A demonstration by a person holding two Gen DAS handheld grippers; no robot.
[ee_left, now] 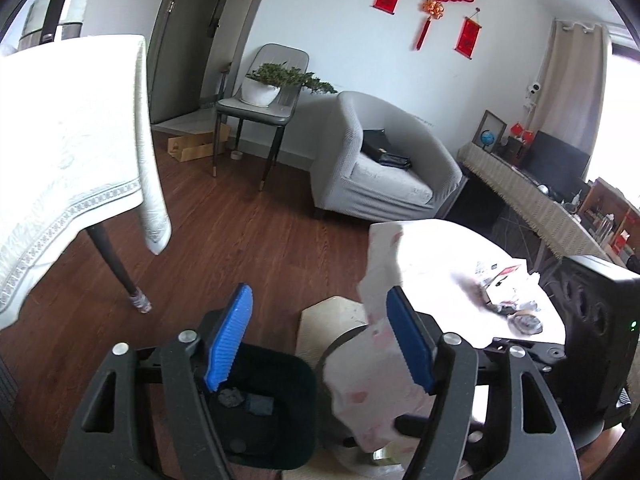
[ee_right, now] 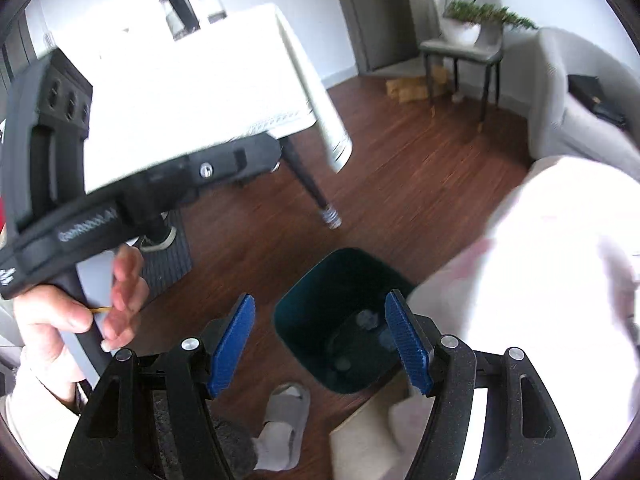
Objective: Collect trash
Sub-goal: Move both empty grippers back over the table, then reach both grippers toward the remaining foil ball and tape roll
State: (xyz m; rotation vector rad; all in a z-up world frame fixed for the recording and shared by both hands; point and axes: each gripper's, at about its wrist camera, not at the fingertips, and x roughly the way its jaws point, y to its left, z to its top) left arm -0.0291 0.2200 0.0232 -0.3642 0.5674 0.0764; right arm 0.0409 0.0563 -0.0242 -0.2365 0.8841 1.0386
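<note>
Where wood floor spreads, a dark bin stands.

left gripper angled down, blue pads spread wide, nothing pinched between them. right gripper angled down more steeply, blue pads wide apart too, gap empty. right wrist view also catches the left gripper's black body from the side, upper left, blurred. left hand wraps its handle from below: thumb across the front, fingers partly uncurled off the grip, pale sleeve at the wrist. a slippered foot shows at the bottom of the right wrist view. right hand itself not visible.
</note>
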